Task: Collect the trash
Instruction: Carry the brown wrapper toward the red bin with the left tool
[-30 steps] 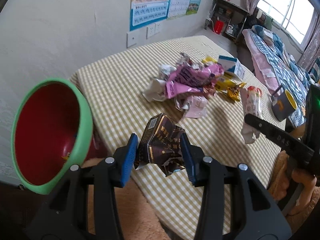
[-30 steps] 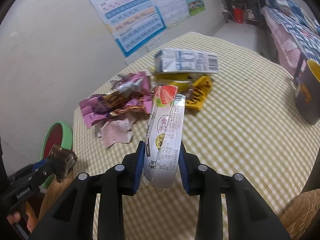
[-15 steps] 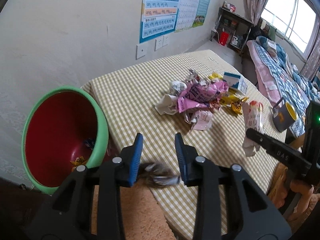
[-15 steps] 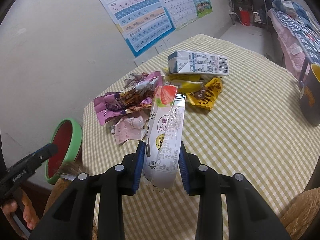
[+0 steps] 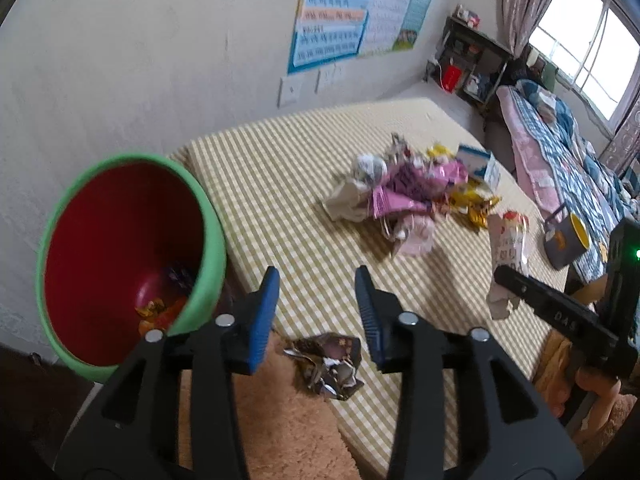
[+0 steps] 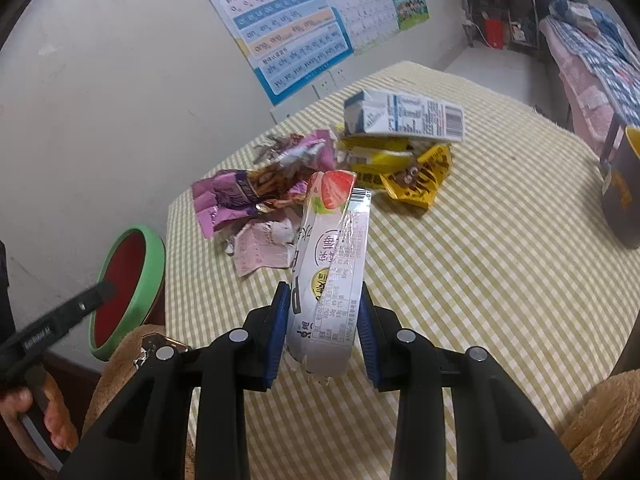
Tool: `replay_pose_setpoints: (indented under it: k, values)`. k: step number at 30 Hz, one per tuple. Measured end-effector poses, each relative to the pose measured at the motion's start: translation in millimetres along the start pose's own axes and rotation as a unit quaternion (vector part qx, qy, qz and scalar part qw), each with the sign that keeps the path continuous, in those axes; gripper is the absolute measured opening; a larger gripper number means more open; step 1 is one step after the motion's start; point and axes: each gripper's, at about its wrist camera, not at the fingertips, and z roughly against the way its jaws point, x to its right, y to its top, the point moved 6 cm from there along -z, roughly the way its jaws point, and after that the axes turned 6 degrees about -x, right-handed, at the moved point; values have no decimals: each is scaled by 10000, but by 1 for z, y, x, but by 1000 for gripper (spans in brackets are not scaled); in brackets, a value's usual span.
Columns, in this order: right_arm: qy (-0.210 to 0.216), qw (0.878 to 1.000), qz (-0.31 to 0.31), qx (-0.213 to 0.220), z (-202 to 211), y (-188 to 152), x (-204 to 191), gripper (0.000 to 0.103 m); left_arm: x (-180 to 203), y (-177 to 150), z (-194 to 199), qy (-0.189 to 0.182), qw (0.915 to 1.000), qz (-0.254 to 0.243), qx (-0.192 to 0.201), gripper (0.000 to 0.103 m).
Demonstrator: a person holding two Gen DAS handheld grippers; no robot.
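While the left gripper (image 5: 316,312) hangs low in the frame, its jaws just opened and nothing between them, a crumpled brown wrapper (image 5: 326,364) lies below on the table's (image 5: 280,184) edge, beside the green bin (image 5: 208,240) at left. At lower centre, the right gripper (image 6: 324,332) clamps a strawberry packet (image 6: 332,264). More wrappers (image 6: 260,196) sit mid-frame.

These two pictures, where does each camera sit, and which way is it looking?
Left wrist view: rides the left gripper, open, looking down its fingers at a dropped brown wrapper beside the green bin; the other hand shows at right.
Right wrist view: rides the right gripper, clamped on a strawberry packet; a hand shows at lower left.
Both share the checked table, trash pile and bin.
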Motion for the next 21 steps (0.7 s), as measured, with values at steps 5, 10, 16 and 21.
replay_pose_setpoints:
  k: [5, 10, 16, 21]
  values:
    - [36, 9999, -36, -98, -5, -2, 3, 32, 10, -16, -23, -12, 9986, -179, -496, 52]
    - [91, 9996, -151, -220, -14, -3, 6, 32, 21, -39, -49, 33, 9922, -477, -1152, 52]
    - [51, 9998, -106, -129, -10, -1, 5, 33, 37, -46, -50, -138, 9893, -768, -1232, 16]
    - [28, 9999, -120, -119, -6, -2, 5, 33, 27, -26, -21, -133, 9971, -488, -561, 16]
